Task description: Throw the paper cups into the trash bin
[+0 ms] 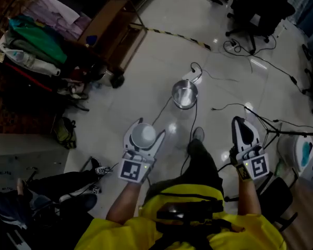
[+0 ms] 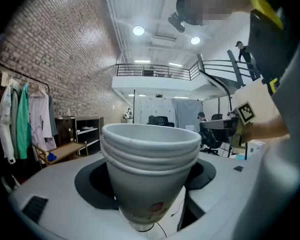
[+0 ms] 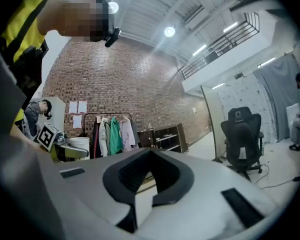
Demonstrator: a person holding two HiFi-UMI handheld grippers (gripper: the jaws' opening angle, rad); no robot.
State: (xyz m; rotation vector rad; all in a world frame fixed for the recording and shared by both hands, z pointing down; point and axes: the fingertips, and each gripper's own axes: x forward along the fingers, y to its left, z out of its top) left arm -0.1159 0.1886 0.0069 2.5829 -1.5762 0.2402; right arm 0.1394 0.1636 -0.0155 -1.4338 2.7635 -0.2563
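A stack of white paper cups (image 1: 143,135) sits upright between the jaws of my left gripper (image 1: 147,130), which is shut on it. In the left gripper view the nested cups (image 2: 149,170) fill the middle, rims up. A shiny round metal trash bin (image 1: 184,94) stands on the pale tiled floor ahead of both grippers, a little right of the cups. My right gripper (image 1: 240,125) is held at the right, its jaws shut with nothing between them (image 3: 150,156). From the right gripper view the cups (image 3: 80,145) show small at the left.
Black cables (image 1: 235,108) trail across the floor around the bin. A wooden shelf cart (image 1: 112,33) and piled clothes (image 1: 36,35) stand at the far left. A black office chair (image 1: 258,7) is at the top right, and a white appliance (image 1: 300,152) at the right edge.
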